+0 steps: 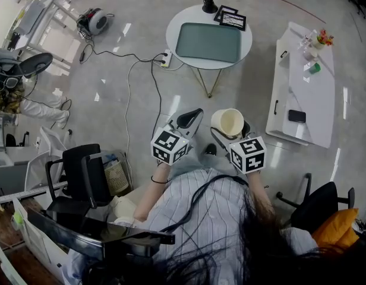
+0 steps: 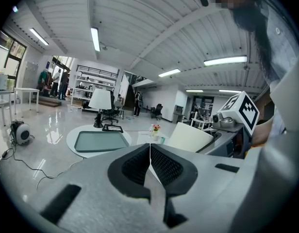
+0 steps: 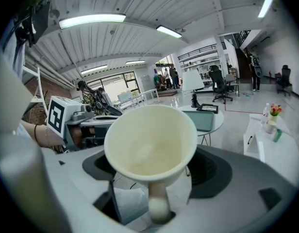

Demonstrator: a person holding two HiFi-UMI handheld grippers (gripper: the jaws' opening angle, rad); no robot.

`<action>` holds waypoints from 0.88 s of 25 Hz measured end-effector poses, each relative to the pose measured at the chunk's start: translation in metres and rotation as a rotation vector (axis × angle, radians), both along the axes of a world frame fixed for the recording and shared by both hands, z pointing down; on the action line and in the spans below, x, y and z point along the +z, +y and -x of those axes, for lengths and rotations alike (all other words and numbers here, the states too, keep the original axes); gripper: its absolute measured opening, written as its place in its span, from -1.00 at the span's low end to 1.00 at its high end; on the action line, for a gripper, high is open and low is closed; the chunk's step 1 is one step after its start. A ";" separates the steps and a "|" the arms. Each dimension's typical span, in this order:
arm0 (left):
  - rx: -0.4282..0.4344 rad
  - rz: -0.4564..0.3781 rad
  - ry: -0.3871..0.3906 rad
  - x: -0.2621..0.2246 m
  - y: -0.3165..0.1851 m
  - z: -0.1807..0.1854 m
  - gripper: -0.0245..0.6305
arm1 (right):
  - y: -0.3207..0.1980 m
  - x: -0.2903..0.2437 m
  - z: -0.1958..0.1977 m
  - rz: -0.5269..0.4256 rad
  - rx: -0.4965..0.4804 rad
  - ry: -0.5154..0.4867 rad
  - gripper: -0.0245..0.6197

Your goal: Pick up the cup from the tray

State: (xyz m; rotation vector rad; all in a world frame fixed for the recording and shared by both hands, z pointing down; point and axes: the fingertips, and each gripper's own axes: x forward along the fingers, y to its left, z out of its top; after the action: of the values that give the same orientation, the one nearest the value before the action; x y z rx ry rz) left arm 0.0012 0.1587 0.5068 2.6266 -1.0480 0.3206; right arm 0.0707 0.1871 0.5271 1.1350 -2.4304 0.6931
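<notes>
Over the glossy floor (image 1: 106,100), the right gripper (image 1: 230,133) holds a cream, handled cup (image 3: 150,140).

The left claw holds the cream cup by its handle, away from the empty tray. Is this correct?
Not quite: the right claw holds the cup by its handle, as the right gripper view shows. The left claw is shut and empty.
</notes>
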 end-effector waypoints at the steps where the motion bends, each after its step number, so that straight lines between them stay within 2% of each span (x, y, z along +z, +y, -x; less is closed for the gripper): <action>1: -0.002 0.000 -0.002 0.000 0.000 0.001 -0.88 | 0.000 -0.001 0.002 -0.004 -0.004 -0.002 0.33; 22: -0.023 -0.002 -0.009 -0.003 -0.010 0.004 -0.88 | -0.011 -0.008 0.003 -0.018 -0.022 -0.004 0.33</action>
State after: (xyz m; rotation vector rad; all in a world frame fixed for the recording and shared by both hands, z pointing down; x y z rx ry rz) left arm -0.0025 0.1486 0.5042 2.6158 -1.0809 0.3271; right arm 0.0681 0.1758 0.5187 1.1128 -2.4534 0.6690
